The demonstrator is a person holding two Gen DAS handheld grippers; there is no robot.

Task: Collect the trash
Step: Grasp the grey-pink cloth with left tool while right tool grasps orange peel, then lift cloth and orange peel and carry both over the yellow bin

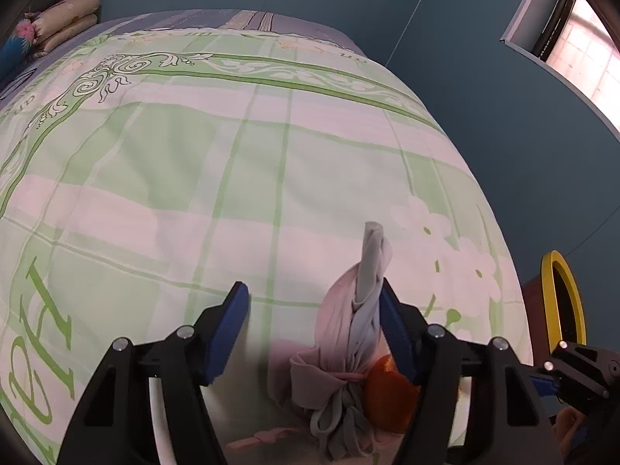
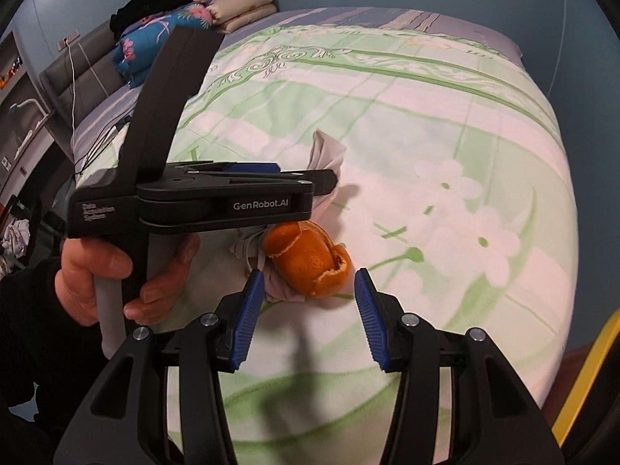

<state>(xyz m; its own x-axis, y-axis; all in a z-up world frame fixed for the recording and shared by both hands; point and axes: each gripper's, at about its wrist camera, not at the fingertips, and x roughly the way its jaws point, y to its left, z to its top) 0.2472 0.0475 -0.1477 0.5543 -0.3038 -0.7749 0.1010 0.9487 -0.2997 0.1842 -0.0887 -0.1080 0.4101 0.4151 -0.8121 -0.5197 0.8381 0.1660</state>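
Bed (image 1: 186, 178): covered by a green-and-white checked quilt with white flowers; it fills both views.
Pillows (image 2: 244, 7): folded stack at 11 o'clock in the right wrist view, against the grey headboard (image 2: 77, 73).
Hand (image 2: 116, 271): at 9 o'clock in the right wrist view, wrapped around the handle of the left claw.
Left claw (image 1: 314, 333): open; the blue pads stand apart, with a knotted cloth between them. The cloth lies close against the right pad; the left pad is clear of it.
Cloth (image 1: 348, 329): pinkish-grey bundle tied with a band, one twisted end sticking up, lying on the quilt at 6 o'clock in the left wrist view.
Orange peel (image 2: 310, 263): on the quilt, touching the cloth's right side, just ahead of the right claw's tips.
Right claw (image 2: 306, 310): open; nothing is held, and the peel sits beyond the gap, nearer the left pad.
Yellow rim (image 1: 562, 302): at 4 o'clock in the left wrist view, beside the bed.
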